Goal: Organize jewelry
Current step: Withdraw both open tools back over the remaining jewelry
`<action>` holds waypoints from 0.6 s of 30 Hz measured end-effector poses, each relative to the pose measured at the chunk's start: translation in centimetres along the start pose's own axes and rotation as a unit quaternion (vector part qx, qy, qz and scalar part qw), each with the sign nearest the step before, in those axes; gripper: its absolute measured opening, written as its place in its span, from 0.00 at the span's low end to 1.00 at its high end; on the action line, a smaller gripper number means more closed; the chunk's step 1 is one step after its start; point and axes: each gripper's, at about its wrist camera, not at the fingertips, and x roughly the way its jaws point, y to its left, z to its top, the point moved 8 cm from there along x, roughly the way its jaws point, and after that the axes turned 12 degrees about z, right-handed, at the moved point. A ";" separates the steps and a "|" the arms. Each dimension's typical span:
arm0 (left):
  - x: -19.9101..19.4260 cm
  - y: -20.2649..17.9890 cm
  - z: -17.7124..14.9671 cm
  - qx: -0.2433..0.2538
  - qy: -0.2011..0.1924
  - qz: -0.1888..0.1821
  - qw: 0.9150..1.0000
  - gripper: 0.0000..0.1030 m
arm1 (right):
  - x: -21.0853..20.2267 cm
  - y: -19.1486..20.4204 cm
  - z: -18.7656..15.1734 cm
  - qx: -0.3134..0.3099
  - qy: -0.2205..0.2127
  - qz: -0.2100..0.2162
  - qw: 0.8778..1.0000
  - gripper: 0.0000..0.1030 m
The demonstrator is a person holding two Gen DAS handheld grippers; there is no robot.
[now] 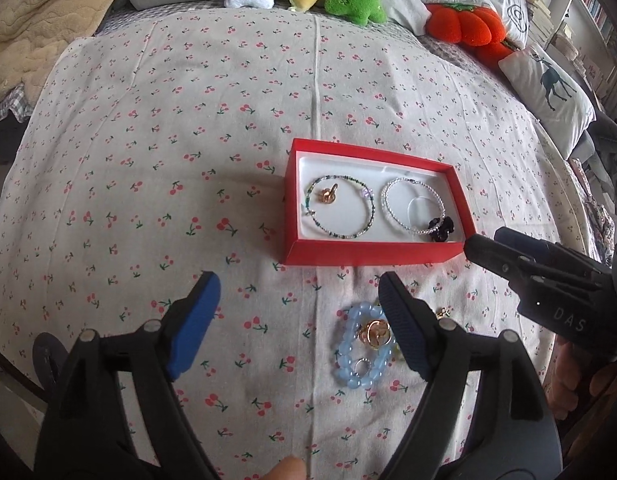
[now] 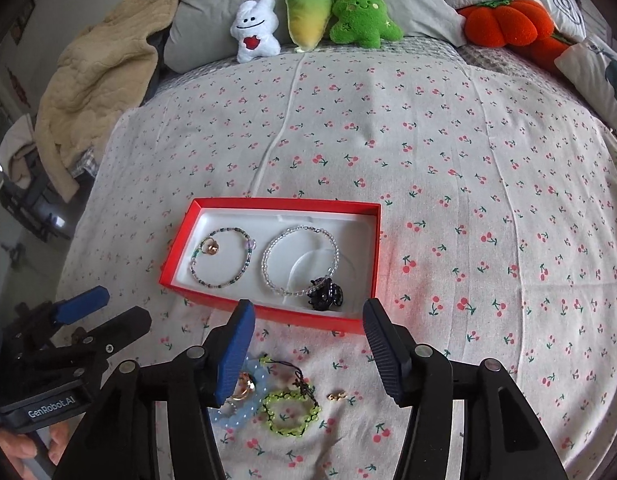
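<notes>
A red box (image 1: 372, 254) with a white lining lies on the cherry-print bedsheet. In it are a dark beaded bracelet (image 1: 340, 206) around a gold ring (image 1: 328, 194), a clear bead bracelet (image 1: 412, 206) and a black ornament (image 1: 442, 227). In front of the box lie a pale blue bead bracelet (image 1: 358, 354) with a gold ring (image 1: 374, 332) on it, a green bracelet (image 2: 292, 412) and a small gold piece (image 2: 337, 396). My left gripper (image 1: 300, 284) stands open above the sheet, its right finger over the blue bracelet's edge. My right gripper (image 2: 308, 308) is open at the box's near wall, holding nothing.
Plush toys (image 2: 308, 12) line the back of the bed, with an orange pumpkin cushion (image 2: 504, 28) and pillows (image 1: 548, 92) at the right. A beige blanket (image 2: 96, 76) is heaped at the back left. A person's fingers (image 2: 24, 452) grip the left tool's handle.
</notes>
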 end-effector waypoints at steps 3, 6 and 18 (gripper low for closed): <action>0.0 0.5 -0.9 -0.001 0.006 0.003 1.000 0.88 | -0.3 0.0 -1.0 -0.001 0.005 -0.009 1.000 0.58; 0.0 0.9 -1.7 0.000 0.008 0.008 1.000 0.99 | -0.4 0.0 -2.1 -0.006 0.009 -0.023 1.000 0.67; 1.4 1.2 -5.5 0.043 0.053 0.028 0.997 0.99 | 0.4 -1.1 -5.9 -0.024 0.050 -0.059 0.997 0.80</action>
